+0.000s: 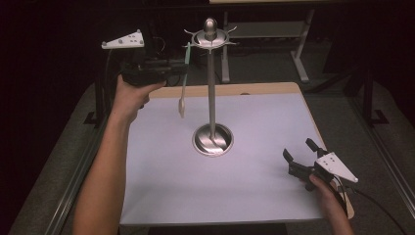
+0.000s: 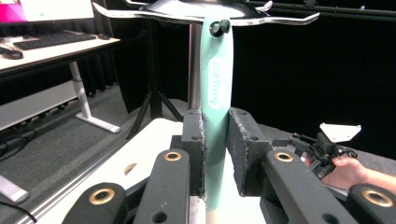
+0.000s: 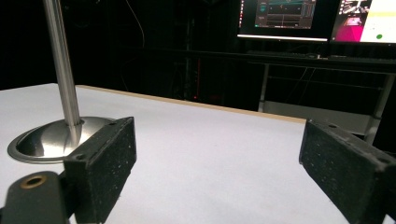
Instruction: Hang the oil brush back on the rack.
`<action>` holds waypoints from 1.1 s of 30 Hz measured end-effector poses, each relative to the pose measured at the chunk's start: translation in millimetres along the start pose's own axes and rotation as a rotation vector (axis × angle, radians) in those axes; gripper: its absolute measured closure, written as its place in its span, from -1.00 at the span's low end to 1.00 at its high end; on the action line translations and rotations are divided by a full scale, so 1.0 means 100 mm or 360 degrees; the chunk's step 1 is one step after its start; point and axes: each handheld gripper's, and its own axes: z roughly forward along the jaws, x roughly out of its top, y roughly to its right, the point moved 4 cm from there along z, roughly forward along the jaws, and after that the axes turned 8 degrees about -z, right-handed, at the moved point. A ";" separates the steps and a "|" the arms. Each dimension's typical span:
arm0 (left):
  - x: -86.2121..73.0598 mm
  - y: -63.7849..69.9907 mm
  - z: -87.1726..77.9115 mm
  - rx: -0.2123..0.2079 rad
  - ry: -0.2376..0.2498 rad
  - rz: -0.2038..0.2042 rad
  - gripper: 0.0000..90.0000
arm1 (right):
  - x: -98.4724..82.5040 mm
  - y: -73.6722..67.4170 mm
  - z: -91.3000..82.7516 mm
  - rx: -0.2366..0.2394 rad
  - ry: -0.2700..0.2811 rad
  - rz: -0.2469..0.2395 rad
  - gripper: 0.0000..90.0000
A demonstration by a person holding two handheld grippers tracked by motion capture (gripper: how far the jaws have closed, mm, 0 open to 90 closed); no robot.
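**Mint utensil at the hook of the metal stand, left jaws around its handle**

Left gripper (image 1: 183, 66) is raised near the top of the utensil stand (image 1: 211, 88); its jaws stand narrow around the mint-green handle of a hanging utensil (image 2: 215, 93); in the left gripper view the left pad lies against the handle, while a thin gap shows at the right pad, so a firm clamp cannot be confirmed; jaws read as slightly apart, handle between them.

The utensil hangs upright; the hole at its top end sits at one of the hooks under the stand's top disc (image 2: 201, 11); in the high view its pale lower end (image 1: 181, 107) hangs free above the table, left of the stand's pole, not touching it.

The stand's round base (image 3: 51, 140) rests near the middle of the white table (image 1: 254, 191).

Right gripper (image 1: 299, 155) is low at the table's near right corner, well apart from the stand; its jaws are wide apart with nothing between them; right gripper view shows bare table between the pads (image 3: 109, 158).
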 end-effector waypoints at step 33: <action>-1.01 0.11 -0.57 0.0486 -0.0401 -0.0121 -0.16 | 0.00 0.01 0.00 0.0012 0.0001 0.0006 -0.77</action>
